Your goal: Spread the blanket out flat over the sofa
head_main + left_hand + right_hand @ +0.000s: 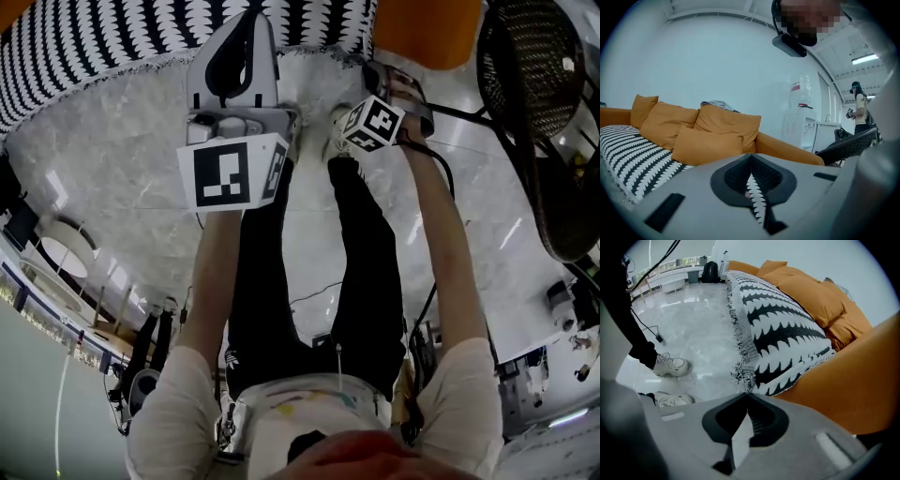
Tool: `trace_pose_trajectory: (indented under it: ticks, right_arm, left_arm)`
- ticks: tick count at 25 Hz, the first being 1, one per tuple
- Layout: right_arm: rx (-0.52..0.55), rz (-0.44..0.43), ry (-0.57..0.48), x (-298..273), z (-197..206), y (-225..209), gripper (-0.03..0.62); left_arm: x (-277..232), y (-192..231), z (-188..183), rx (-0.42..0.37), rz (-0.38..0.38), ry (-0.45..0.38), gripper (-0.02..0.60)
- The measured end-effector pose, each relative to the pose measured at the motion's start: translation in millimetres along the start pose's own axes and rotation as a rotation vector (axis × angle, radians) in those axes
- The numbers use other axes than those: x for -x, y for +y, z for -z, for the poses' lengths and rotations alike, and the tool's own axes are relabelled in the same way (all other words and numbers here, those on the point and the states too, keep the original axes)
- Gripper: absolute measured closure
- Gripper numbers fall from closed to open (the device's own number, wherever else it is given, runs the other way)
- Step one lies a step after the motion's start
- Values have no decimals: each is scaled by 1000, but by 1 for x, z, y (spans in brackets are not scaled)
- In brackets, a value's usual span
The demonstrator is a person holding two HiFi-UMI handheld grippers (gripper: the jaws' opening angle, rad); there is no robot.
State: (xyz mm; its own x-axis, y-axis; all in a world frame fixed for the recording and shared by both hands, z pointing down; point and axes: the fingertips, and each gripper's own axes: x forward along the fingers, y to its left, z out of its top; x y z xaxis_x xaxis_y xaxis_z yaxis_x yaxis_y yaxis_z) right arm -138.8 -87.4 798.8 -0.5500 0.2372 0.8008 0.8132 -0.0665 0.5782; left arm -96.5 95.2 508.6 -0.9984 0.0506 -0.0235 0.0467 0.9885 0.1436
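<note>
One orange sofa [853, 380] lies ahead of the right tongs [746, 394], with the zigzag blanket [778, 329] draped over its seat and front edge. Cushions [708, 140] pile up beyond the left tongs [751, 158], and a mesh chair [848, 146] sits to their right. Each pair is pinched shut on the blanket, the right at its fringed corner. Shoes [670, 365] stand to its left.

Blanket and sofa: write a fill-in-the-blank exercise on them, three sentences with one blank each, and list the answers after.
1. The blanket lies over the sofa and is patterned in black and ____.
2. The sofa and its cushions are all ____.
3. In the left gripper view, the left tool is shut on a strip of the ____.
Missing words: white; orange; blanket.
</note>
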Motion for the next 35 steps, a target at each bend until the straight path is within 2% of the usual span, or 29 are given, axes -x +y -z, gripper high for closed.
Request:
trace_pose_trajectory:
  ticks: [14,22,26,28,32,35]
  right_arm:
    - [29,-32,10,-30,-19,3,586]
    - [-9,-69,45,-32,-23,-1,586]
    - [-159,-35,79,-27,-14,1,573]
    - [-268,-54,97,-19,-11,8,483]
    - [-468,-87,85,11,-16,12,480]
    - [-569,-110,67,38,-26,7,481]
  left_arm:
    - [-1,-1,18,13,-6,-20,566]
    - [2,9,13,10,-10,-17,566]
    - [0,11,3,24,-26,-28,566]
    - [2,8,-2,15,-19,-24,566]
    - [10,3,-19,-5,-1,-23,566]
    - [15,4,-41,-1,-21,-33,566]
